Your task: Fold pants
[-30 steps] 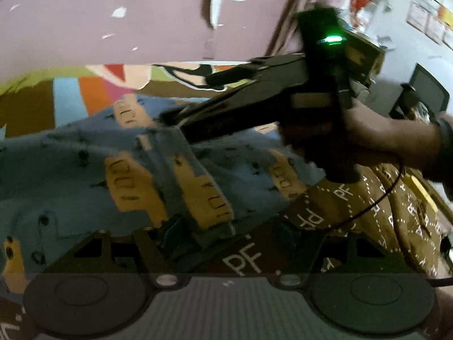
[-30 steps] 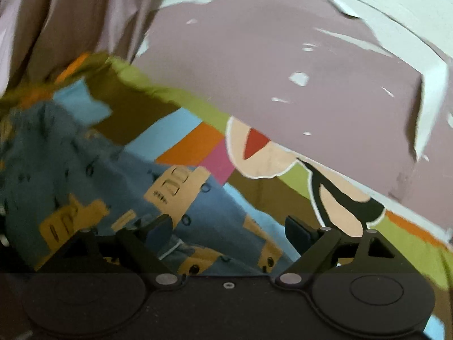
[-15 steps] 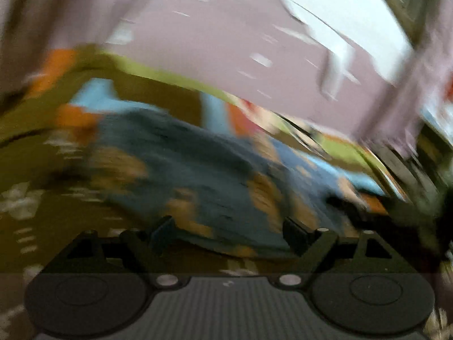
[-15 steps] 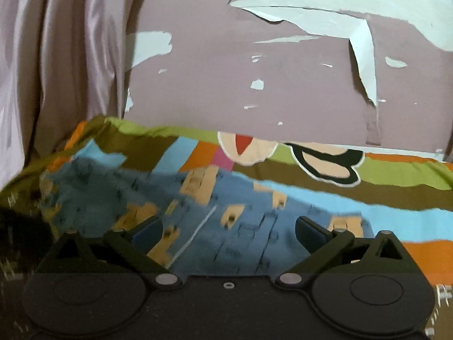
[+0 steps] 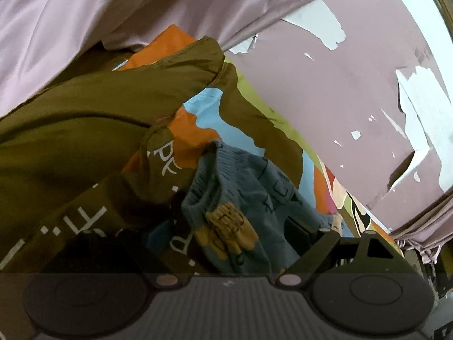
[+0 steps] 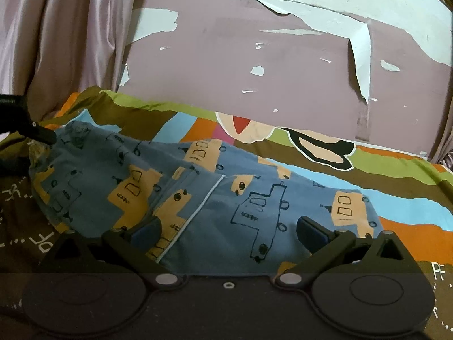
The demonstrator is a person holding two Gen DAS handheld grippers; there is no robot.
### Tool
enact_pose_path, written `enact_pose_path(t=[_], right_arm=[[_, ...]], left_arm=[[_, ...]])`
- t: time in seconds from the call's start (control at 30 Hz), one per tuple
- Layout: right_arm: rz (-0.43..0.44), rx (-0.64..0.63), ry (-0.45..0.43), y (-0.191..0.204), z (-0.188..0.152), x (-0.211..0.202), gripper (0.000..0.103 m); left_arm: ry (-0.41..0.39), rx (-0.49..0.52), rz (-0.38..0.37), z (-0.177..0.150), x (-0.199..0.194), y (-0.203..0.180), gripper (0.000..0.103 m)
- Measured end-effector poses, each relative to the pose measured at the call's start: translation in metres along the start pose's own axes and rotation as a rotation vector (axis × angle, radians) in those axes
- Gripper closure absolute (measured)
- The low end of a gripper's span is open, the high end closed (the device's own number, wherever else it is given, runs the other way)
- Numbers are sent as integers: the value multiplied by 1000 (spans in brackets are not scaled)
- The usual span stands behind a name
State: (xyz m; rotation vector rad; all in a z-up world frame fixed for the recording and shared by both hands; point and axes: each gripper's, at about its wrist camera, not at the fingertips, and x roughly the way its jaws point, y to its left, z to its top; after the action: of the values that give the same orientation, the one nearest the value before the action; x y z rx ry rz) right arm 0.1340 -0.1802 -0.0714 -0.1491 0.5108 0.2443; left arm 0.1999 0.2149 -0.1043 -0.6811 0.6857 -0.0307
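Observation:
The blue pants (image 6: 215,198) with orange car prints lie spread across the colourful bedsheet (image 6: 396,170) in the right wrist view. My right gripper (image 6: 229,229) is open and empty, its fingertips just above the pants' near edge. In the left wrist view the pants' ribbed end (image 5: 226,192) lies bunched between the fingers of my left gripper (image 5: 226,235), which looks open; its left finger is hidden in dark shadow. The left gripper's dark tip (image 6: 36,133) shows at the pants' far left end in the right wrist view.
A brown pillow or cushion (image 5: 85,119) lies at the left end of the bed. A pink curtain (image 5: 85,8) hangs behind it. A mauve wall with peeling paint (image 6: 283,56) runs along the bed's far side.
My left gripper has swung from beside the right gripper to the pants' left end, close to the ribbed edge. My right gripper has pulled back and levelled; the pants now lie spread before it.

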Motion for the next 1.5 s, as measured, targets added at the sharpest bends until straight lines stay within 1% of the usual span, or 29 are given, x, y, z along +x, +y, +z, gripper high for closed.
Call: enact_pose_path(t=[0.13, 0.27, 0.4, 0.47, 0.53, 0.6, 0.77, 0.9, 1.0, 1.07, 1.13, 1.23, 1.27, 1.33, 1.5], right_arm=[[-5, -11, -13, 2, 2, 0, 1], [-27, -64, 16, 11, -1, 6, 1], [-43, -86, 21, 16, -2, 7, 1], [-46, -89, 28, 16, -2, 8, 1], [-49, -91, 33, 16, -2, 9, 1], [-48, -94, 34, 16, -2, 9, 1], [-49, -96, 35, 16, -2, 10, 1], [-48, -96, 35, 17, -2, 9, 1], [-48, -96, 35, 17, -2, 9, 1], [-47, -97, 35, 16, -2, 9, 1], [-47, -96, 35, 16, -2, 10, 1], [-47, -98, 35, 16, -2, 10, 1], [-47, -98, 35, 16, -2, 10, 1], [-46, -98, 35, 16, -2, 10, 1], [-47, -100, 35, 16, -2, 10, 1]], left_arm=[[-9, 29, 5, -2, -2, -2, 14], [-12, 39, 15, -4, -2, -4, 14], [-8, 39, 5, -3, -3, -2, 16], [-8, 30, 3, -2, -4, 0, 19], [-11, 27, 8, -1, -5, 2, 26], [-13, 24, 13, -1, -5, 3, 29], [-13, 30, 24, -1, -5, 2, 30], [-10, 50, 54, -2, -4, -1, 34], [-7, 45, 64, -1, -4, -2, 36], [-7, 37, 78, -1, -4, -3, 42], [-1, 38, 91, 0, -4, -3, 55], [6, 34, 103, 1, -3, -2, 63], [9, 28, 103, 2, -4, -2, 65], [12, 25, 104, 3, -3, -2, 72], [4, 75, 143, 2, -7, -17, 82]])
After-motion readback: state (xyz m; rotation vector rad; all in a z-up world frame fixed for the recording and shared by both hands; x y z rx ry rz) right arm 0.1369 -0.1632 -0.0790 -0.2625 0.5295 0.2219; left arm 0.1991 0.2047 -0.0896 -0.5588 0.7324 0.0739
